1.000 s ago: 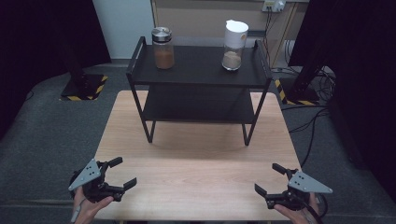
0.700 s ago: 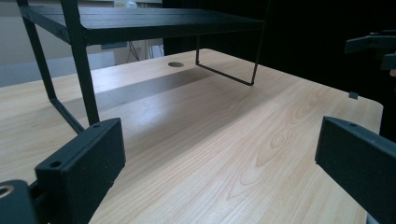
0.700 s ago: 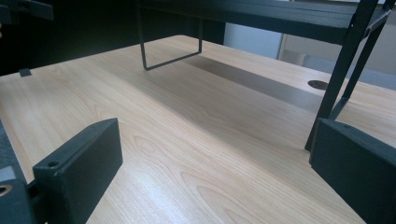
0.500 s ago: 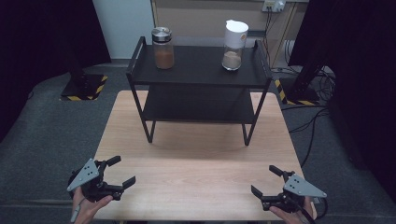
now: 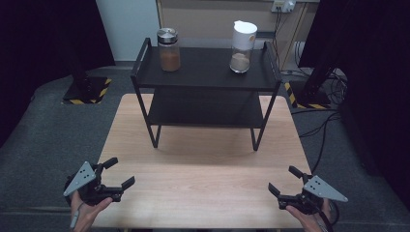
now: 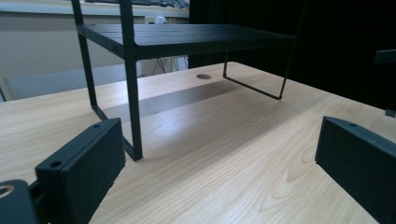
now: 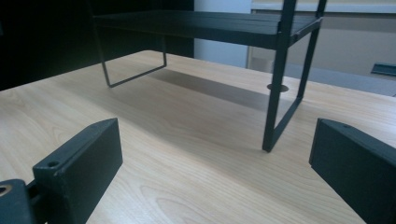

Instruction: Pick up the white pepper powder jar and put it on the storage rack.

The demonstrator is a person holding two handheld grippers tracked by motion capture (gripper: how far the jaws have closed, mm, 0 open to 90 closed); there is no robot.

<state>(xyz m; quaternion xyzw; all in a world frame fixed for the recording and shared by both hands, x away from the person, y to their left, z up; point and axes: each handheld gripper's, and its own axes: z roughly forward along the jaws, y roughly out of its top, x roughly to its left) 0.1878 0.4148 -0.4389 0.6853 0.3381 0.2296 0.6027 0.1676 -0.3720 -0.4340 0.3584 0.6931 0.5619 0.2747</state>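
A black two-tier metal shelf (image 5: 208,72) stands on the far half of the wooden table (image 5: 208,169). On its top tier, a glass jar with a metal lid and brown contents (image 5: 168,50) stands at the left. A clear jar with a white lid (image 5: 242,47) stands at the right. My left gripper (image 5: 119,173) rests open at the table's near left corner, nothing between its jaws. My right gripper (image 5: 284,179) is open at the near right corner, likewise with nothing held. The shelf's legs (image 6: 133,93) (image 7: 280,79) rise ahead of each gripper in the gripper views.
Grey carpet surrounds the table. A stand base with yellow-black tape (image 5: 87,89) sits on the floor at the left, cables (image 5: 324,92) and another taped base at the right. A cable hole (image 6: 203,76) is in the tabletop under the shelf.
My right gripper has drifted slightly toward the near edge and a little left. The left gripper has barely moved. Both stay open.
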